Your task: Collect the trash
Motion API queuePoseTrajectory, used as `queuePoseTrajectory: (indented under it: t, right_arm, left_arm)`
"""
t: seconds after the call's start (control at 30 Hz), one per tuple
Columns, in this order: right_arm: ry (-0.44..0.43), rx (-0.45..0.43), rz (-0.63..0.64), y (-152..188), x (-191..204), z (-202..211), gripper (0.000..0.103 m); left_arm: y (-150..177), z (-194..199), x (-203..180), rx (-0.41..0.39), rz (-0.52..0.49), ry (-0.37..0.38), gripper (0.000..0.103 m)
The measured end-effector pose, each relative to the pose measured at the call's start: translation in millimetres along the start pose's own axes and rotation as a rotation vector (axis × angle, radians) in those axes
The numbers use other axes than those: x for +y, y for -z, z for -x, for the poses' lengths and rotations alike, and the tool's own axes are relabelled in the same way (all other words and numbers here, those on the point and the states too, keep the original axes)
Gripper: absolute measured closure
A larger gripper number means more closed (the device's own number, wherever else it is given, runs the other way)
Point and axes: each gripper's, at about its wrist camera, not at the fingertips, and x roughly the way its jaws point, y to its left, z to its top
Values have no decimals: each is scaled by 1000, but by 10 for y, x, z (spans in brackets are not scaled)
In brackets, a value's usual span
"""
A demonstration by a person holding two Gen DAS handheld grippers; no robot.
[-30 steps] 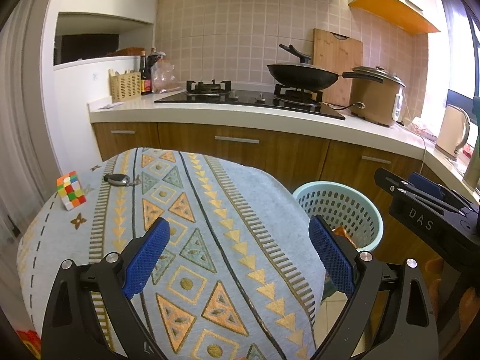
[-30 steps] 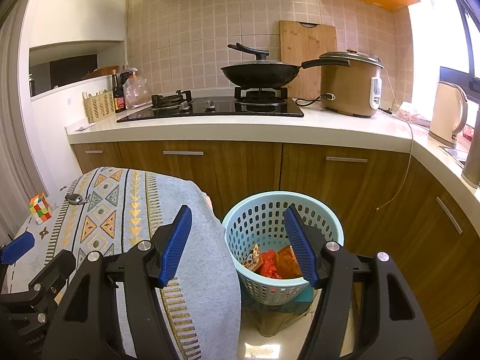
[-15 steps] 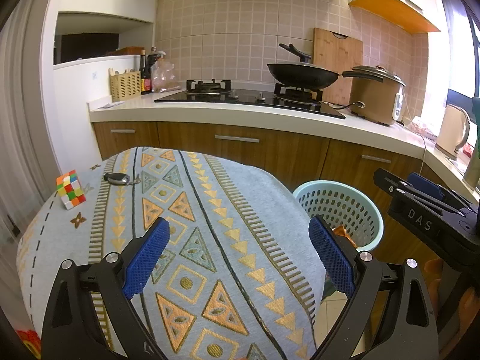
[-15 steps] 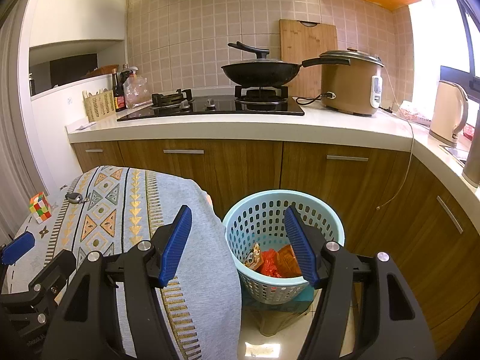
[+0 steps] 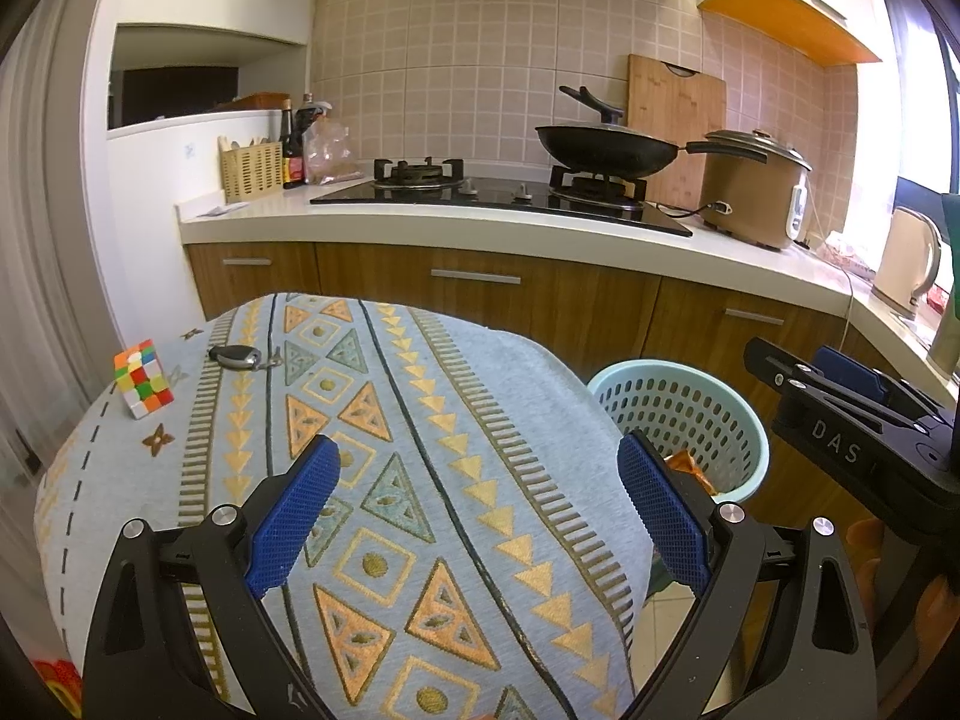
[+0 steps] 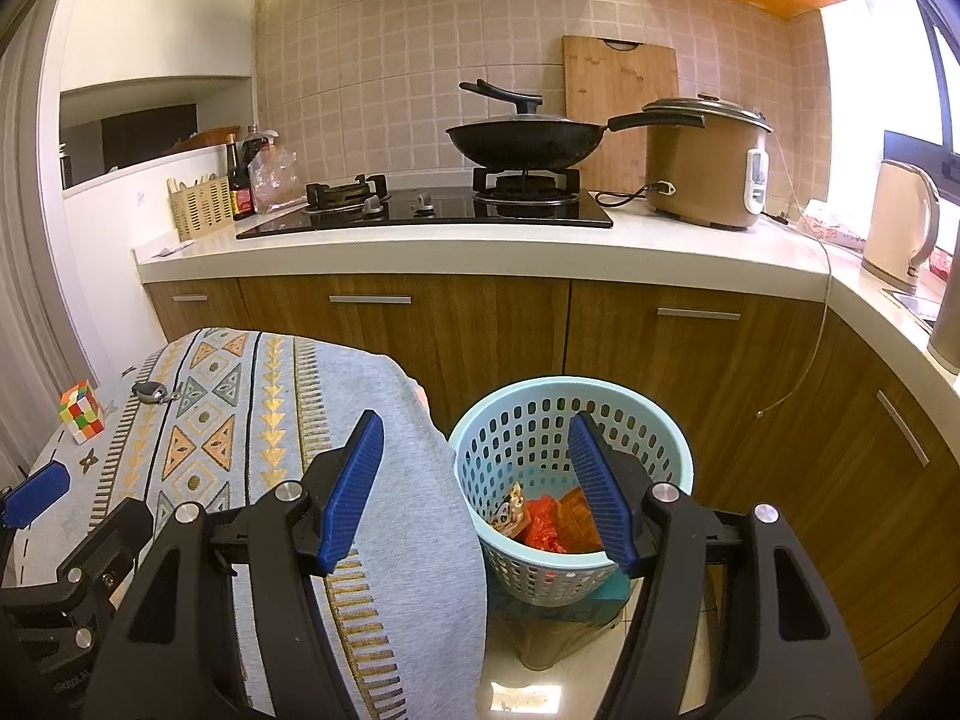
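Both sets of blue fingers stand spread wide with nothing between them. On the left gripper [image 5: 478, 495] they frame only the patterned tablecloth [image 5: 384, 432]; on the right gripper [image 6: 477, 483] they hang over the gap between the table edge and the pale blue basket [image 6: 672, 456].

Held against the views from a second ago, almost nothing has changed. Both grippers hover where they were, jaws at the same width, and the basket and the table look the same apart from the slightest drift of the cameras. That stillness reads to me as a pause, not a reach.

Wrappers [image 6: 543, 519], orange and red, lie bunched at the bottom of the basket, which stands on the floor just beside the table. On the cloth I see only a Rubik's cube [image 5: 143, 378] and a car key [image 5: 237, 355], well apart from both grippers and hardly trash. My judgement is that the collecting is done or nearly so, unless something lies out of view.
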Motion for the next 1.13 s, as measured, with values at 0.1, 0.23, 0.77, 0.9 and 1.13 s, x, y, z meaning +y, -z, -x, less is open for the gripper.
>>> queuePoseTrajectory:
  t: [0.1, 0.23, 0.77, 0.9, 1.13]
  right_arm:
    - [-3, -2, 6, -4, 23, -3, 43]
    - [-10, -2, 11, -18, 34, -8, 43]
    - [-20, -6, 22, -43, 79, -3, 43]
    - [-20, -3, 22, -45, 79, -5, 43]
    - [-21, 3, 21, -49, 77, -23, 43]
  left_arm:
    - [4, 9, 24, -6, -1, -2, 12]
    - [1, 14, 45, -8, -2, -5, 12]
    - [-35, 27, 69, -20, -15, -71, 12]
    - [-50, 9, 111, 3, 9, -41, 9]
    - [-58, 28, 165, -9, 29, -97, 8]
